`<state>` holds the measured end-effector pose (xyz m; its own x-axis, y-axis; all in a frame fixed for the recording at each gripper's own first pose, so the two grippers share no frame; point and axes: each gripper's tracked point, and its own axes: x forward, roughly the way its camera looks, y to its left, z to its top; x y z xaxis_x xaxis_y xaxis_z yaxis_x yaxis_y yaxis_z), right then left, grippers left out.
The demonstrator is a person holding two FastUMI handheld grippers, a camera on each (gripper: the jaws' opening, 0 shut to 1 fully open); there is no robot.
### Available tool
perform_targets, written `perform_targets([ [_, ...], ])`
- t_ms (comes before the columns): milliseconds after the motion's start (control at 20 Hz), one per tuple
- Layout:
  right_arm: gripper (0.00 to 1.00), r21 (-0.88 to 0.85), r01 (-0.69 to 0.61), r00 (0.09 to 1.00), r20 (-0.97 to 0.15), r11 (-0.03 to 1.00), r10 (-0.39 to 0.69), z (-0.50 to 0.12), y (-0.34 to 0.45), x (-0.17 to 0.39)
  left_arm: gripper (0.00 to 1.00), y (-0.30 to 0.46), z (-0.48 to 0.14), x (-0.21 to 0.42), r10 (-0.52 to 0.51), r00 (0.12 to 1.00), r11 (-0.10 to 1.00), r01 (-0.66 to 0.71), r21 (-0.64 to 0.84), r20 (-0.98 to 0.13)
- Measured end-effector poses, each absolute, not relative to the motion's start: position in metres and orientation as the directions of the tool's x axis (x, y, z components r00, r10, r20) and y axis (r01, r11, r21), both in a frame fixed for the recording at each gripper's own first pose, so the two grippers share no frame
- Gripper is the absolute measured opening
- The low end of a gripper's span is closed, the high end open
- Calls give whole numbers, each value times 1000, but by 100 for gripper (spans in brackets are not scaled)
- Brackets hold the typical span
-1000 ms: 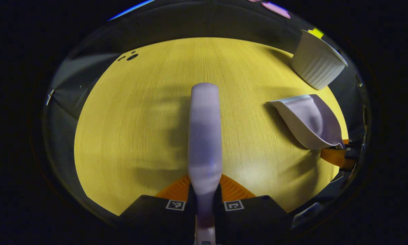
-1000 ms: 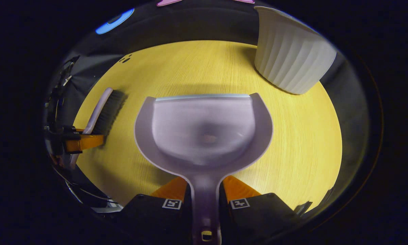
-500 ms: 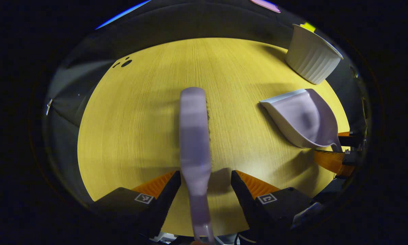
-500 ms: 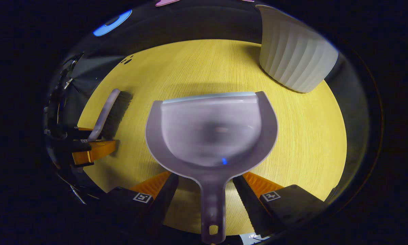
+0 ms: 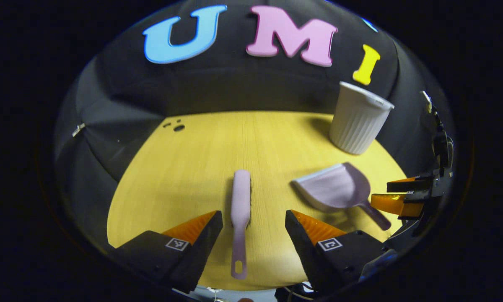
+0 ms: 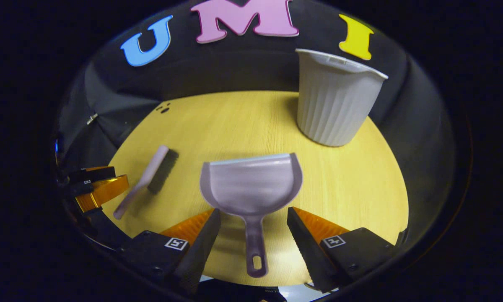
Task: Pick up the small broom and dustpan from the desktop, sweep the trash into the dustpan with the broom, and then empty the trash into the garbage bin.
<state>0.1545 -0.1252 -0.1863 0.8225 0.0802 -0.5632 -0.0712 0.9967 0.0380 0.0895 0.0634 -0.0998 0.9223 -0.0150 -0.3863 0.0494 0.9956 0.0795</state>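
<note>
Yellow wooden desktop (image 5: 193,167) under a black cloth wall, with a few dark specks near its far left edge. Toward the left, small broom (image 5: 239,209) lying flat, handle toward the near edge, released from the left gripper (image 5: 253,218), now with fingers spread wide on either side of the handle and touching nothing. A second ago clamped on that handle; since then let go and pulled back and up. Further right, dustpan (image 6: 251,184) resting on the desktop, mouth toward the far edge, handle toward the near edge, likewise dropped by the right gripper (image 6: 253,218), fingers apart and clear of it. At the far right corner, white ribbed garbage bin (image 6: 333,100) standing upright, well apart from the pan. No trash visible on the wood or in the pan. Probably the closing step: tools set back down after emptying, both grippers retreating.
</note>
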Motion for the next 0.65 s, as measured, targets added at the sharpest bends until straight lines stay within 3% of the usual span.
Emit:
perform_targets([
  [300, 99, 51, -81, 947, -308, 995, 93, -94, -129, 108, 96, 57, -36, 16, -21, 991, 999, 24, 23, -130],
  [500, 99, 15, -114, 981, -156, 993, 115, -54, -133, 64, 96, 65, 8, -36, 59, 996, 996, -63, 61, 70],
  [650, 99, 20, -111, 988, -108, 994, 113, -47, -135, 40, 96, 56, 8, -64, 95, 990, 995, -97, 15, 104],
])
